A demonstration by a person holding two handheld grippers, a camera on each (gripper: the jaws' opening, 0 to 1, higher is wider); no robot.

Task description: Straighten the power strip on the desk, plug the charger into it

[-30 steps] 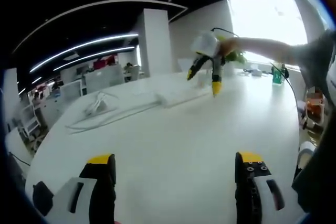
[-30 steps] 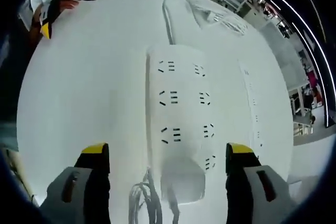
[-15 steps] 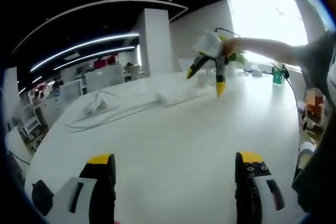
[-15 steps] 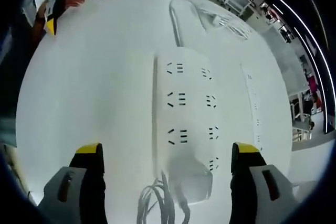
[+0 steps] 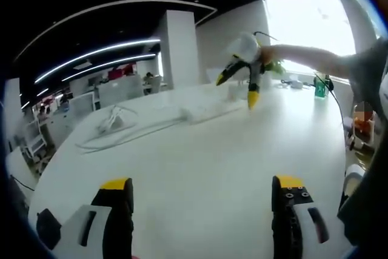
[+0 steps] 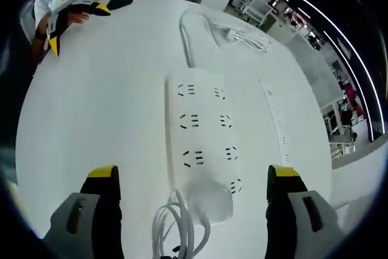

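Flat white plastic power strip (image 6: 201,141) between wide-open, empty right tool (image 6: 193,177); left tool (image 5: 203,189) likewise.

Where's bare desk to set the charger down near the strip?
Bare desk lies between the power strip and the left tongs. A narrower bare lane runs between the strip and the slim white bar. Crowded: coiled white cord at the strip's near end, looped cable beyond its far end.

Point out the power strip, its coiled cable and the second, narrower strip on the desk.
power strip (image 6: 203,137), right gripper view, middle of its socket face
coiled cable (image 6: 176,225), right gripper view, white loops
narrower strip (image 6: 277,127), right gripper view, middle
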